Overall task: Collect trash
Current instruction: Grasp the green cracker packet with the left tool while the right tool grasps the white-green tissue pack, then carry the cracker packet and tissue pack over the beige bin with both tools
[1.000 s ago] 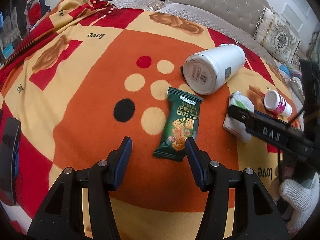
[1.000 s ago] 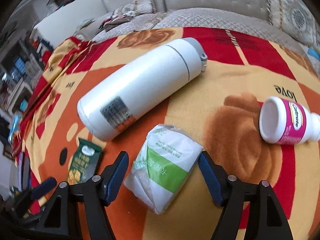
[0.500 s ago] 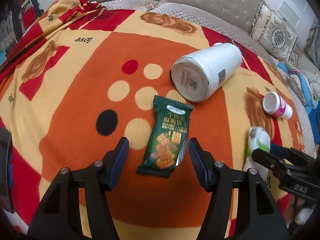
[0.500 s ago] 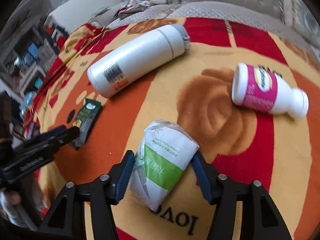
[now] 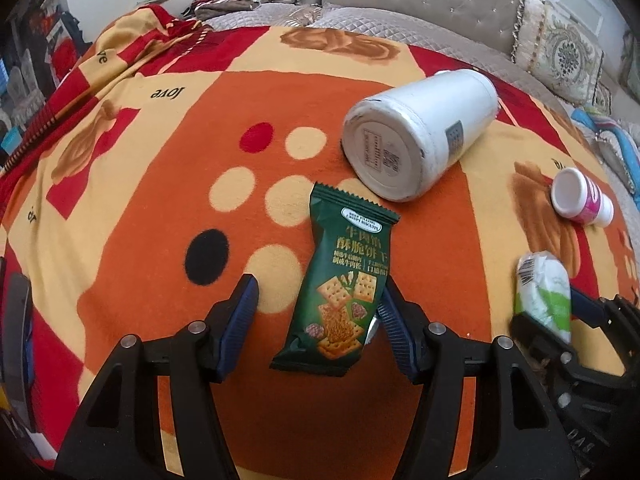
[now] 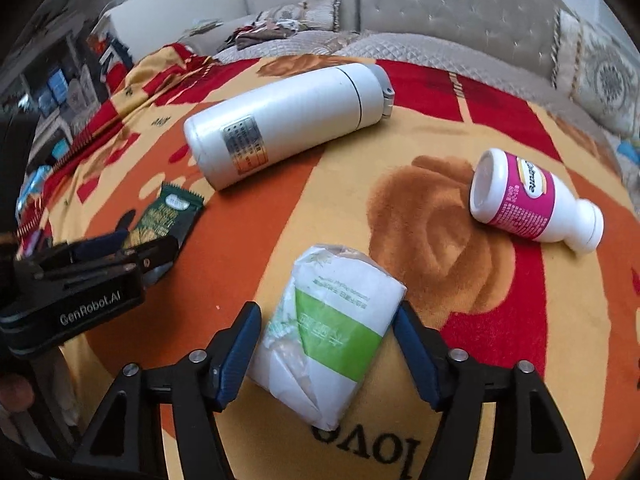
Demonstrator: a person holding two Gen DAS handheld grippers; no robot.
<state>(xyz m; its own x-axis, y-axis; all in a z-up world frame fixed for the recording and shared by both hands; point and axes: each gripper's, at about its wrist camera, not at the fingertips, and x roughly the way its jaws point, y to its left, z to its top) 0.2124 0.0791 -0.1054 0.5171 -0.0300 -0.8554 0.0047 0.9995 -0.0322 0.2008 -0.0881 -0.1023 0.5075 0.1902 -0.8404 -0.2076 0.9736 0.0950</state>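
Note:
A green biscuit wrapper (image 5: 340,288) lies on the orange blanket between the fingers of my left gripper (image 5: 316,312); the right finger touches its edge, the left finger stands apart, so the gripper is open. It also shows in the right wrist view (image 6: 166,216). A white and green tissue pack (image 6: 332,336) sits between the fingers of my right gripper (image 6: 326,344), which press both its sides. The pack also shows in the left wrist view (image 5: 546,294).
A white thermos (image 6: 284,120) lies on its side behind the wrapper, also in the left wrist view (image 5: 420,136). A pink-labelled white bottle (image 6: 532,200) lies to the right. A grey sofa back (image 5: 420,4) and cushions border the blanket's far edge.
My left gripper has moved forward so the wrapper lies between its fingers. My right gripper has closed onto the tissue pack and drawn it nearer, away from the thermos.

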